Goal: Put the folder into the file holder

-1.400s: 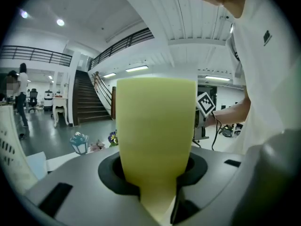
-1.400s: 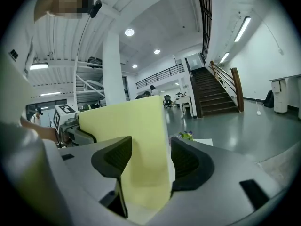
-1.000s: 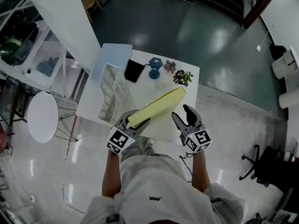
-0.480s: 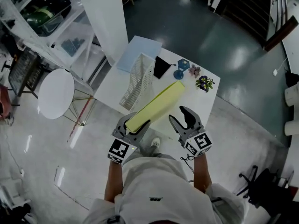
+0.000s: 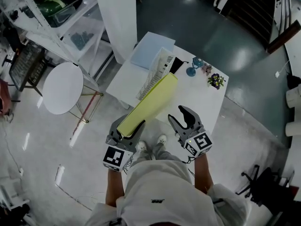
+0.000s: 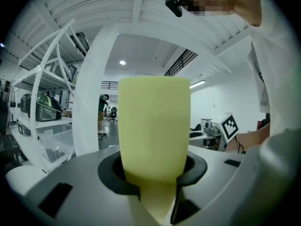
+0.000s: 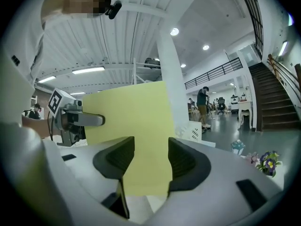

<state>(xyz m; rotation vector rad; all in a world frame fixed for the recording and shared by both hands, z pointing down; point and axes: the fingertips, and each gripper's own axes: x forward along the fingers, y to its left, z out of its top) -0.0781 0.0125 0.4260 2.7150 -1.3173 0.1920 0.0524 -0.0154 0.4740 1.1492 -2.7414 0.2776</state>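
The left hand-held gripper [image 5: 127, 128] is clamped on the near end of the folder [image 5: 149, 102]. The folder's long axis runs forward and rightward. Its far end reaches the file holder [image 5: 157, 68] at the left side of the bench [image 5: 200, 98]; contact cannot be confirmed. The right hand-held gripper [image 5: 181, 117] stands apart on the right, its jaws closing on nothing. Open bench lies to the right of the holder.

Head cam rides above me, faces steeply down, far from the bench [image 5: 197, 98]. Cam on my left hand-held gripper [image 5: 128, 128] looks along its jaws, tight on the folder [image 6: 154, 126]. Cam on my right hand-held gripper [image 5: 178, 114] looks past its closing, empty jaws toward that folder and bench. All three share the folder.
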